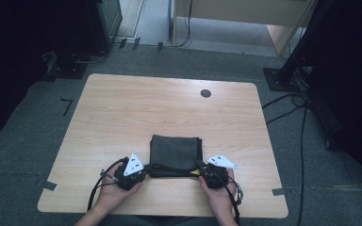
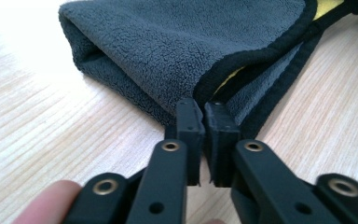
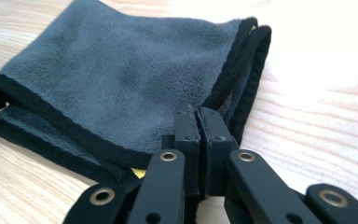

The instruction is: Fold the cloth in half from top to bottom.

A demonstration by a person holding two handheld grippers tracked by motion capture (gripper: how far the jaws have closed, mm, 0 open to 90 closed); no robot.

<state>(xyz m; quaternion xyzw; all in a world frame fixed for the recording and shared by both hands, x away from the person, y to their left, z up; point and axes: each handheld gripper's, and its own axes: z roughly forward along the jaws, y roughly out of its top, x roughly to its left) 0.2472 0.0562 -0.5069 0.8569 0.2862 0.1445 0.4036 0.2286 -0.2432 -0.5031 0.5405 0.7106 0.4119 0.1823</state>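
A folded dark grey cloth (image 1: 176, 149) with a black hem lies near the front middle of the wooden table (image 1: 122, 108). My left gripper (image 1: 147, 168) is at its near left corner and my right gripper (image 1: 201, 170) is at its near right corner. In the left gripper view the jaws (image 2: 201, 109) stand shut on the hem of the cloth's (image 2: 182, 42) top layer, and a yellow strip shows between the layers. In the right gripper view the jaws (image 3: 198, 116) are pinched on the hem at the cloth's (image 3: 121, 70) corner. Both grippers lie low, close to the tabletop.
A small dark round grommet (image 1: 205, 93) sits in the table's far middle. Bare wood lies to the left, right and beyond the cloth. Cables (image 1: 287, 108) trail over the floor at the right, and black stand bases (image 1: 66, 68) stand past the table's far corners.
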